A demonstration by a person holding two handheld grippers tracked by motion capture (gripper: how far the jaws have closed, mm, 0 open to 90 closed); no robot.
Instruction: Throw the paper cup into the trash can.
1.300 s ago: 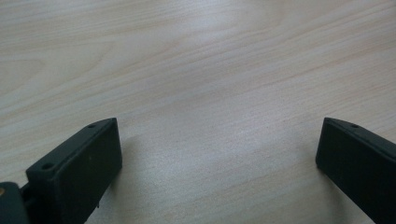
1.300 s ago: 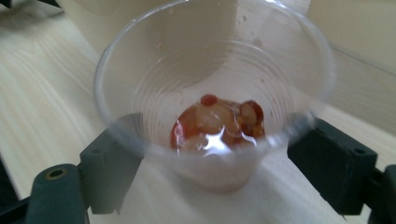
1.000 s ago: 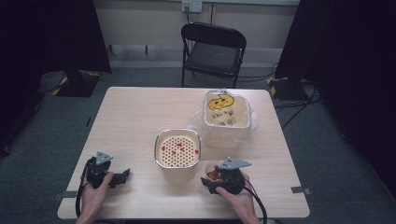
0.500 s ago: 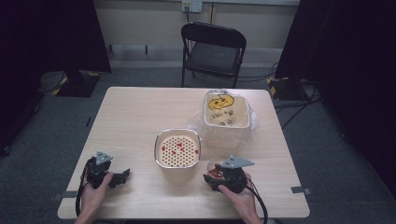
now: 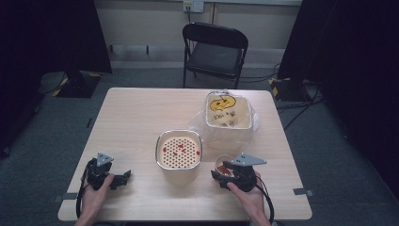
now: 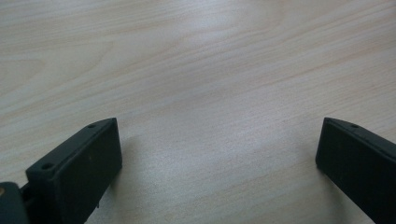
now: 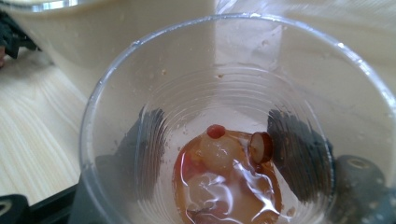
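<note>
table [image 5: 141, 113]: broad bare wood over its left half and along the far left edge; the safest open room for moving lies there, well away from the vessels.
lined bin [image 5: 228, 113]: stands toward the far right corner, its plastic liner spreading over the wood; a wide swing on that side could snag the liner.
strainer pot [image 5: 179, 151]: mid-table toward the near edge, perforated insert with red bits; its wall rises just beside the cup, so a careless tilt could knock the rim.
clear cup [image 7: 224, 135]: near the near edge, right of the strainer pot, with syrupy liquid and fruit pieces at its bottom; thin walls may buckle under squeeze, and the contents could slop out.
right gripper [image 5: 234, 175]: jaws have just been closing and are clamped on the clear cup, their pads dark through its wall.
left gripper [image 5: 107, 176]: near the near left corner, jaws spread apart over bare wood, holding nothing.
</note>
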